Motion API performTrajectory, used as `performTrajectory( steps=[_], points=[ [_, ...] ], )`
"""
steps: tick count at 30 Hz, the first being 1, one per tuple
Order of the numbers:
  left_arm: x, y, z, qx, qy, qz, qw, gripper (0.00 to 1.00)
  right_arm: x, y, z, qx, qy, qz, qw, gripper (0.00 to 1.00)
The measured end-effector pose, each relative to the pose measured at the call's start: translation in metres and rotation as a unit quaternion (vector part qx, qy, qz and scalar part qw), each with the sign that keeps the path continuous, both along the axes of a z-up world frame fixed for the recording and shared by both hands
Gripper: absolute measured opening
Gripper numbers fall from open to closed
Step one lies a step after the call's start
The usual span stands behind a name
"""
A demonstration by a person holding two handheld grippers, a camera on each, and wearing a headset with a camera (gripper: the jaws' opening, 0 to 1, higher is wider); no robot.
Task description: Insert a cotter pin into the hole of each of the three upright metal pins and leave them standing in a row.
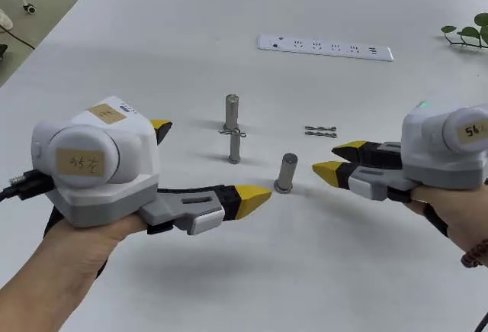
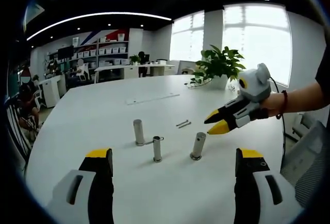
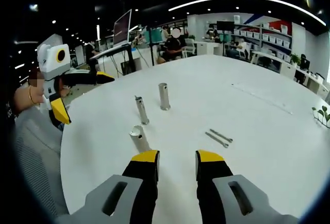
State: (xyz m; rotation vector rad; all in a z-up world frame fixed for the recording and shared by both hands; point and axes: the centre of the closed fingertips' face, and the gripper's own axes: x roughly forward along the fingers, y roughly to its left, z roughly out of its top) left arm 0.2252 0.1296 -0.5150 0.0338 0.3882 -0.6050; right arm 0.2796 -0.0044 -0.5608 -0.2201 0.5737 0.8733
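Three upright metal pins stand on the white table: a far pin, a middle pin and a near pin. A cotter pin sits through the top of the middle pin. Two loose cotter pins lie to the right, also seen ahead of my right gripper. My left gripper is wide open and holds nothing, just left of the near pin. My right gripper is open with a narrower gap and nothing in it. Its tips point at the near pin from the right.
A white power strip lies at the back of the table. A potted plant stands at the far right edge. The table is bare in front of the pins. A person sits beyond the far end.
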Motion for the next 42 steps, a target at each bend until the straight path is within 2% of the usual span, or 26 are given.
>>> performTrajectory(
  steps=[6,8,13,15,17,23,26,28,31,34,39,41,42],
  points=[
    [-0.003,-0.006,-0.001,0.004,0.000,-0.012,0.9999,0.99,0.021,-0.007,-0.002,-0.015,0.008,-0.014,0.9998,0.24],
    [-0.004,-0.007,-0.001,0.007,-0.001,-0.015,0.9999,0.99,0.027,-0.010,-0.007,-0.030,0.012,-0.015,0.9994,0.24],
    [-0.004,-0.008,-0.002,0.009,0.000,-0.017,0.9998,0.99,0.044,-0.012,-0.013,-0.042,0.020,-0.013,0.9988,0.24],
    [-0.004,-0.008,-0.001,0.009,-0.001,-0.016,0.9998,0.99,0.050,-0.013,-0.015,-0.052,0.022,-0.010,0.9983,0.24],
    [-0.003,-0.007,-0.001,0.008,0.000,-0.014,0.9999,0.99,0.067,-0.019,-0.020,-0.073,0.024,-0.009,0.9970,0.21],
    [-0.003,-0.005,-0.002,0.011,0.003,-0.012,0.9999,0.99,0.085,-0.025,-0.031,-0.104,0.036,0.006,0.9939,0.16],
    [-0.003,-0.003,-0.003,0.012,0.006,-0.009,0.9999,0.99,0.084,-0.021,-0.033,-0.109,0.039,0.016,0.9932,0.13],
    [-0.003,-0.003,-0.004,0.012,0.006,-0.008,0.9999,0.99,0.082,-0.018,-0.037,-0.113,0.049,0.021,0.9922,0.12],
    [-0.002,-0.002,-0.004,0.010,0.006,-0.005,0.9999,0.99,0.079,-0.015,-0.040,-0.129,0.052,0.036,0.9897,0.10],
    [-0.002,-0.001,-0.003,0.007,0.006,-0.003,0.9999,0.99,0.083,-0.017,-0.043,-0.142,0.050,0.047,0.9875,0.10],
    [-0.001,-0.001,-0.004,0.008,0.007,-0.003,0.9999,0.99,0.079,-0.016,-0.046,-0.168,0.060,0.060,0.9821,0.09],
    [-0.001,-0.001,-0.003,0.008,0.007,-0.003,0.9999,0.98,0.080,-0.022,-0.048,-0.181,0.067,0.066,0.9791,0.09],
    [-0.001,-0.001,-0.003,0.008,0.007,-0.003,0.9999,0.98,0.081,-0.019,-0.048,-0.178,0.067,0.067,0.9794,0.09]
  ],
)
